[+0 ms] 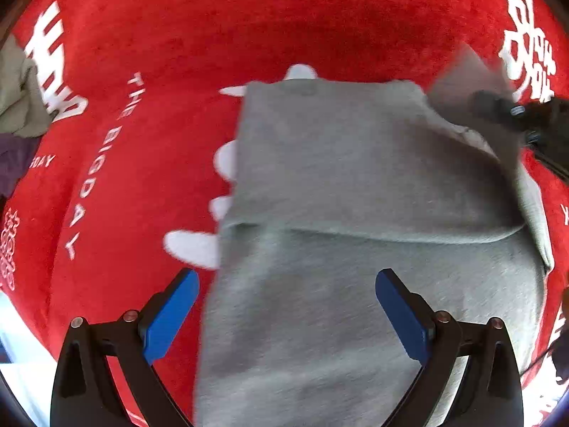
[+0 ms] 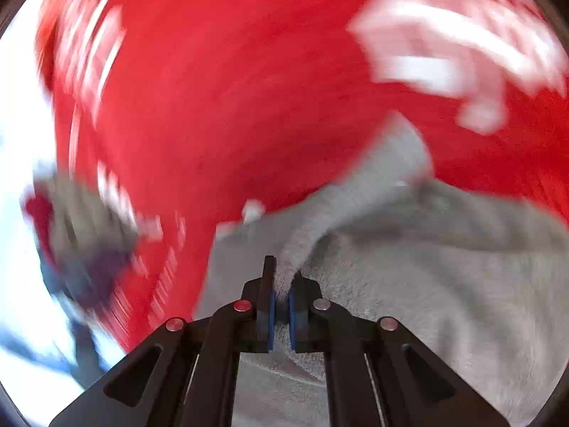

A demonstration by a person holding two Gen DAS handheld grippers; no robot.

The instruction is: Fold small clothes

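Observation:
A grey garment (image 1: 355, 185) lies partly folded on a red cloth with white lettering (image 1: 160, 53). My left gripper (image 1: 286, 299) is open above the garment's near left edge, with blue pads (image 1: 170, 316) spread wide and nothing between them. My right gripper (image 2: 282, 295) is shut on a raised fold of the grey garment (image 2: 409, 284) and lifts it off the cloth. In the left wrist view the right gripper (image 1: 512, 114) shows as a dark shape at the far right, holding the garment's lifted corner. The right wrist view is blurred by motion.
Other clothes, olive and dark purple, are heaped at the left edge of the red cloth (image 1: 17, 106). A pale surface (image 1: 21, 356) shows beyond the cloth's near left edge. A blurred dark heap (image 2: 85, 242) lies left in the right wrist view.

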